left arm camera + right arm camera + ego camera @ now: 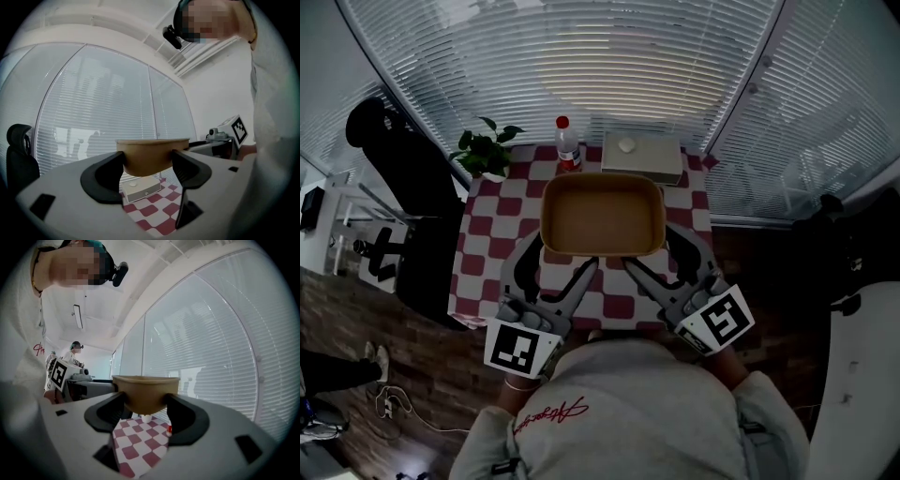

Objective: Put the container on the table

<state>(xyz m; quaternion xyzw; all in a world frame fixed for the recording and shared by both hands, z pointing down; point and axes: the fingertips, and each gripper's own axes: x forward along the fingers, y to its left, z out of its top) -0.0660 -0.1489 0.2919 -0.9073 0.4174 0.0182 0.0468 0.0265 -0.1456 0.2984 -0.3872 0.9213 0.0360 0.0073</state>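
Both grippers are clamped on one tan container (602, 211), count 2 grippers, 1 container. The left gripper (564, 255) is set on the container's near left end, the right gripper (653, 251) on its near right end. In the left gripper view the left gripper (149, 164) is seen with jaws spread wide and both pads pressed on the container (152, 150) wall, below the rim. The same is seen in the right gripper view: right gripper (143, 404) jaws wide, pads tight on the container (145, 385) sides.

The container is held level in the air, open side up, nothing seen inside. It is carried over the near half of one table (502, 234), which is covered by a red and white checked cloth. In both gripper views cloth is visible under the container's base, so no contact with the surface.

Items on the surface, counted:
- 1 bottle (567, 145) with red cap, upright at the far edge.
- 1 potted plant (487, 150) at the far left corner.
- 1 flat white box (642, 157) at the far edge, right of the bottle, with 1 small white object on top.

1 black chair (403, 187) is parked off the table's left edge.
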